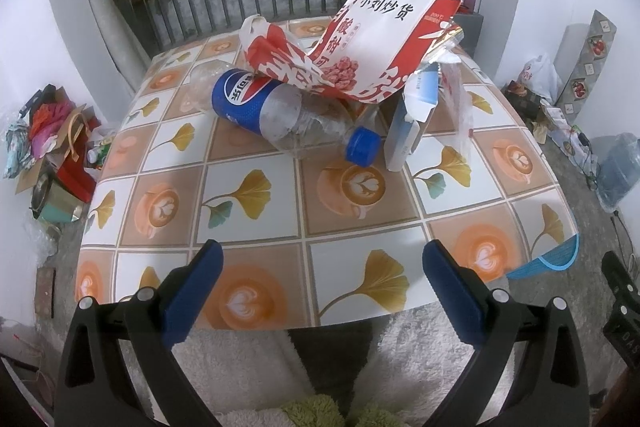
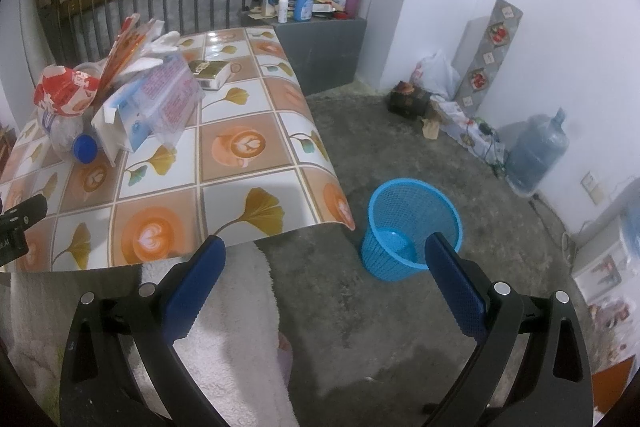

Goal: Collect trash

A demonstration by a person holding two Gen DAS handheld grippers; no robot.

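Observation:
A pile of trash lies on the patterned table (image 1: 256, 239): an empty Pepsi bottle (image 1: 276, 115) on its side with a blue cap, a red and white snack bag (image 1: 360, 43) over it, a torn white and blue carton (image 1: 408, 119) and clear plastic wrap (image 1: 460, 103). The pile also shows in the right wrist view (image 2: 120, 99). My left gripper (image 1: 322, 259) is open and empty over the table's near edge, short of the pile. My right gripper (image 2: 326, 255) is open and empty, off the table's right corner. A blue mesh bin (image 2: 412, 227) stands on the floor.
A small green and white box (image 2: 210, 73) lies on the table behind the pile. Clutter lies on the floor left of the table (image 1: 52, 155). A water jug (image 2: 536, 151) and bags stand along the right wall. A grey cabinet (image 2: 324, 47) with bottles stands behind.

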